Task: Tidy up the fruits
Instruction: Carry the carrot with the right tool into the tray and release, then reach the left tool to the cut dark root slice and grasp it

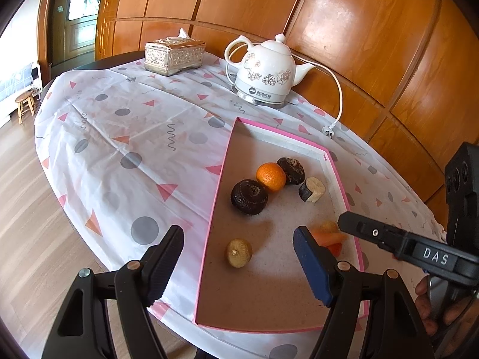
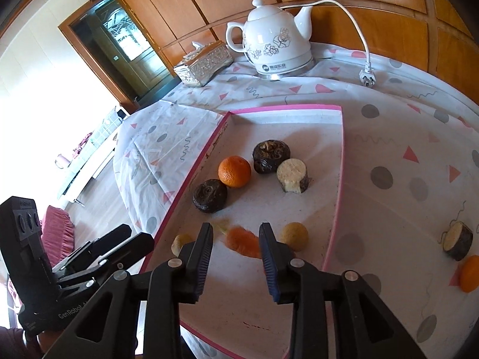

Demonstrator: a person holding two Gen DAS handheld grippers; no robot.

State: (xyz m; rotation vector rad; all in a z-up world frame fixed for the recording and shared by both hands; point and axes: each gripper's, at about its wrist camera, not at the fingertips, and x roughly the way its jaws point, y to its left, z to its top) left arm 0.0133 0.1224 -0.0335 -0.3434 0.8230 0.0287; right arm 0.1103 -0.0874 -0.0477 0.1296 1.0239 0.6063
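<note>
I see the tabletop (image 2: 389,137) under its patterned cloth carrying a pink-rimmed tray (image 2: 339,179) with most of the fruits in it. My right tool (image 2: 236,257) hangs with its jaws set wide and empty; the carrot piece (image 2: 242,240) lies just ahead between them, its long axis running across the gap and slightly away to the right. My left tool (image 1: 239,264), also spread wide and empty, sits further left with a small tan fruit (image 1: 238,252) between its fingers, so I judge the right one better placed for the carrot. An orange (image 2: 470,273) and a cut dark piece (image 2: 458,240) wait outside the tray. I read "DAS" on the right tool, "GenRobot" on the left; the kettle (image 2: 278,42) logo is illegible.
</note>
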